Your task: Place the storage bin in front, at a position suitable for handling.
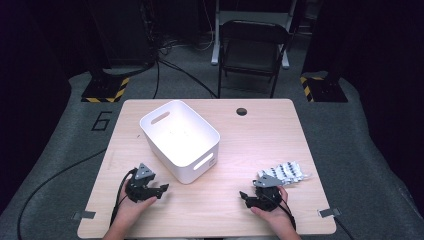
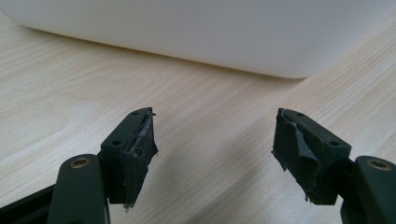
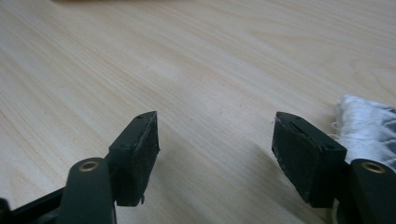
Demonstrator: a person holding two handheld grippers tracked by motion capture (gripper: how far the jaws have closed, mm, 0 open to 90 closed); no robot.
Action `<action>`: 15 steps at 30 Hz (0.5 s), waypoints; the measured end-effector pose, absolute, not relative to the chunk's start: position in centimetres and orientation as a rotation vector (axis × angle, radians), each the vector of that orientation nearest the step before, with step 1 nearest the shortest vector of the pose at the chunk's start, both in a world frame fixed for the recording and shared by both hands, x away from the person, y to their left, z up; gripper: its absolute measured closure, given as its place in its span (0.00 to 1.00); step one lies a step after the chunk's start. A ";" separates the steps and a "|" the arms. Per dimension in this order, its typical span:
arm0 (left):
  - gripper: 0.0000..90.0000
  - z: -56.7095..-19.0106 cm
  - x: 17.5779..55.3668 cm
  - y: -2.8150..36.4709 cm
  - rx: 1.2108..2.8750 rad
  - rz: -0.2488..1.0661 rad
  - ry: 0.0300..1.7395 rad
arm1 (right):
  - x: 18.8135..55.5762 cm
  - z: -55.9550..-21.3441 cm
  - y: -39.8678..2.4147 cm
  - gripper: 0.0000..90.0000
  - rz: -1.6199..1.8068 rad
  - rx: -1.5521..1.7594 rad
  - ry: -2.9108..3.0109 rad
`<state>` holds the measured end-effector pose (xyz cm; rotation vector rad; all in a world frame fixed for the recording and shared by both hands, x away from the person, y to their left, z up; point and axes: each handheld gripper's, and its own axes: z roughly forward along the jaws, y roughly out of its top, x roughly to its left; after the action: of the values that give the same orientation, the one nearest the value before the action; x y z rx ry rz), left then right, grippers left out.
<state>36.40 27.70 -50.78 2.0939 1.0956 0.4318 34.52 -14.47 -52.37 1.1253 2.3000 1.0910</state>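
Two grippers rest on a pale wooden table (image 1: 260,145), jaws wide and empty. The white bin (image 1: 180,139) stands ahead of the left gripper (image 1: 159,192); the cloth (image 1: 286,172) lies just beside the right gripper (image 1: 246,198). Grey floor (image 1: 360,145), dark room.

White bin (image 1: 180,140), white-and-grey patterned cloth (image 1: 284,172), pale wood table (image 1: 260,135).

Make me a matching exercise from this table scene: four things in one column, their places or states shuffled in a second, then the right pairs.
Things:
1. white bin
2. patterned cloth
3. left hand-held gripper
4. folding chair

Places or states:
A. on the floor beyond the table's far edge
B. bunched on the table just beyond the right hand-held gripper
C. standing empty, left of the table's centre
D. jaws open, near the bin's front corner

Pairs: 1-C, 2-B, 3-D, 4-A
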 end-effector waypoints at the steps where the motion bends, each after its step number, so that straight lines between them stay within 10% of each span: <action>1: 0.33 -50.8 36.4 27.7 2.094 0.432 1.096 | 34.5 -52.4 -14.5 0.36 1.091 1.125 2.300; 15: 0.46 -49.1 35.9 28.1 2.022 0.421 1.098 | 33.4 -50.8 -14.6 0.55 1.112 1.115 2.259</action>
<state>35.86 28.05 -49.09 2.0223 1.0980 0.4212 33.38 -14.64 -50.77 1.1153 2.2585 1.1124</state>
